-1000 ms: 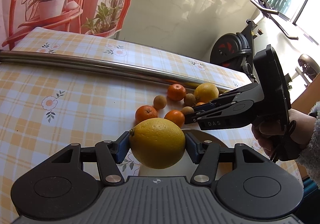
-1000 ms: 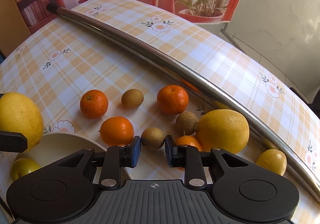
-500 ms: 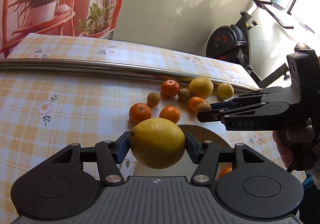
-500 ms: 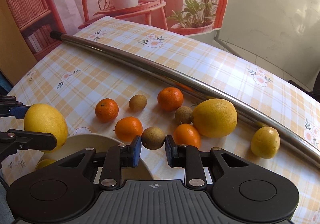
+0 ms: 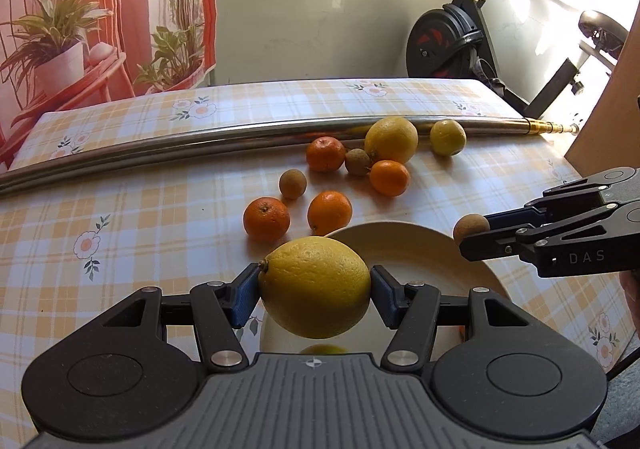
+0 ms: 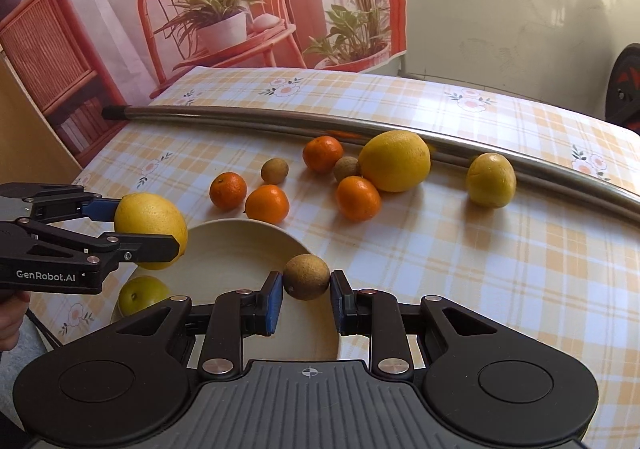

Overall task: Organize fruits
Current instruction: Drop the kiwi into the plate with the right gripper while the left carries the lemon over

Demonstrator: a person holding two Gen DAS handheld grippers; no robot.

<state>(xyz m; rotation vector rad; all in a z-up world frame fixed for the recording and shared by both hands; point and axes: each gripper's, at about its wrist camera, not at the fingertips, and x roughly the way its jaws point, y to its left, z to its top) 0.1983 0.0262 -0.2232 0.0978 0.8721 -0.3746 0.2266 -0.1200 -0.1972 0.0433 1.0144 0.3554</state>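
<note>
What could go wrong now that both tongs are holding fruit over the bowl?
1. The left tongs grip the big lemon only at its two ends, so it might slip and bounce off the bowl rim.
2. The small brown fruit in the right tongs hangs near the bowl's edge; released there, it could roll across the tablecloth.
3. The two tongs are close and might bump.

A pale plastered wall point(image 5: 320, 1) catches sunlight behind the checked, flower-printed desk point(image 5: 140, 217). A printed backdrop point(image 6: 208, 1) shows red chairs and potted plants. An exercise bike point(image 5: 472, 41) stands right.
</note>
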